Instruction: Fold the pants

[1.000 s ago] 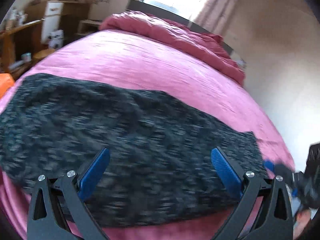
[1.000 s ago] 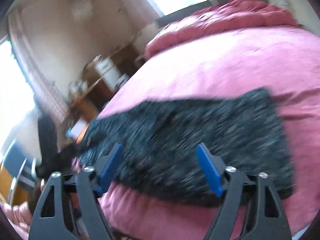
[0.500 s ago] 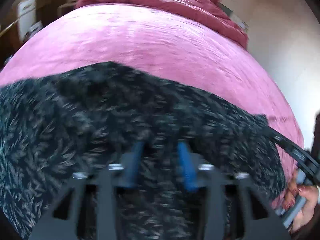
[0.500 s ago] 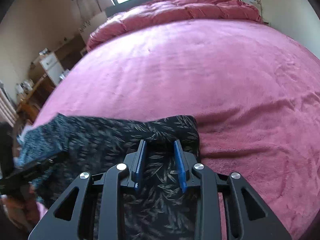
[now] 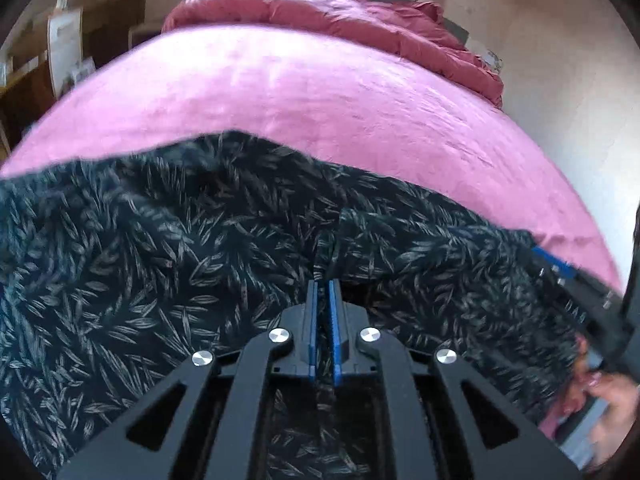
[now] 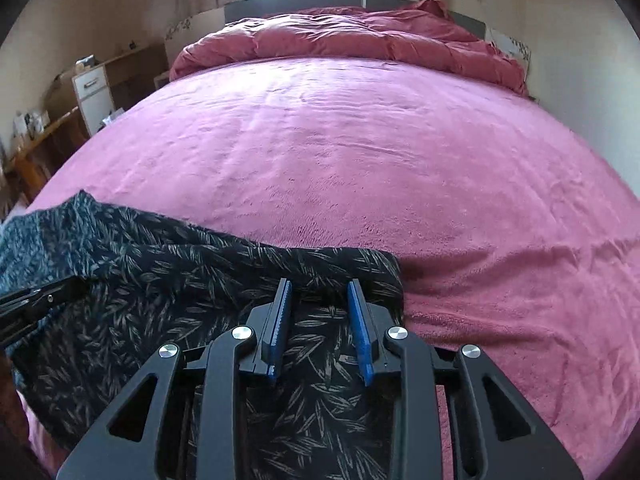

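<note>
Black pants with a grey leaf print (image 5: 168, 240) lie across the near edge of a pink bed (image 5: 320, 92). My left gripper (image 5: 322, 286) is shut on a pinched fold of the pants near their middle. In the right wrist view the pants (image 6: 168, 280) end at a corner just right of my right gripper (image 6: 318, 286). Its blue pads are partly closed around the fabric with a gap still between them. The right gripper also shows at the right edge of the left wrist view (image 5: 560, 268).
A rumpled red duvet (image 6: 348, 36) lies at the head of the bed under a window. Wooden shelves and a white cabinet (image 6: 92, 92) stand along the left side. A wall runs along the right side of the bed.
Both grippers came down onto the pants from open. The left one has closed fully on a fold. The right one has opened slightly wider than half a second ago.
</note>
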The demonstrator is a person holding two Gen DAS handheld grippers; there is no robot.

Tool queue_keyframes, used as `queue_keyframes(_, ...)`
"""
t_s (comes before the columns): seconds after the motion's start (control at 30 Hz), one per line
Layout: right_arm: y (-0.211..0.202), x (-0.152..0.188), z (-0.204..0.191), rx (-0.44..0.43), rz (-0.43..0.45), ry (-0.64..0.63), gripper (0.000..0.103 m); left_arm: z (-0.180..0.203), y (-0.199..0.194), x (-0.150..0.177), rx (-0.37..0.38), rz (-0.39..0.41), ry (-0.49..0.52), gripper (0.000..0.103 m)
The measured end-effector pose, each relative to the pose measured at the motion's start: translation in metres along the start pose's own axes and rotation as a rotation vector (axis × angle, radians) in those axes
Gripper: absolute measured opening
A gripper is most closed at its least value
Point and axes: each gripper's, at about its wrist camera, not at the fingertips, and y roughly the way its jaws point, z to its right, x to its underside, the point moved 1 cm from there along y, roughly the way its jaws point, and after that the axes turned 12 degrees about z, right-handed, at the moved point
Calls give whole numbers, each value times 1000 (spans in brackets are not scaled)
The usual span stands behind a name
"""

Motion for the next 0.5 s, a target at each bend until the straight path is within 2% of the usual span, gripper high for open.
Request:
queue_keyframes(0.1, -2, 2, 2, 0, 9, 4, 28, 10, -9, 6, -17, 20, 44, 6)
queue_keyframes(0.17, -4, 3, 0, 11, 19, -12, 29, 11, -19, 13, -18, 29, 33, 13)
queue_keyframes(0.2, -5, 4, -1, 13, 22, -15, 32, 11, -23, 16, -13, 33, 25, 19)
queue_keyframes(0.23, -7, 4, -1, 11, 26, -16, 34, 9, -29, 21, 2, 38, 7, 29)
queue_keyframes(0.3, -9, 5, -2, 2, 27, -11, 45, 1, -39, 26, 22, 40, -16, 40)
queue_keyframes(0.33, -12, 6, -2, -6, 26, -6, 47, -1, -42, 28, 31, 43, -25, 43)
queue_keyframes(0.5, -31, 10, -9, -25, 42, 2, 49, -8, -58, 39, 64, 47, -49, 49)
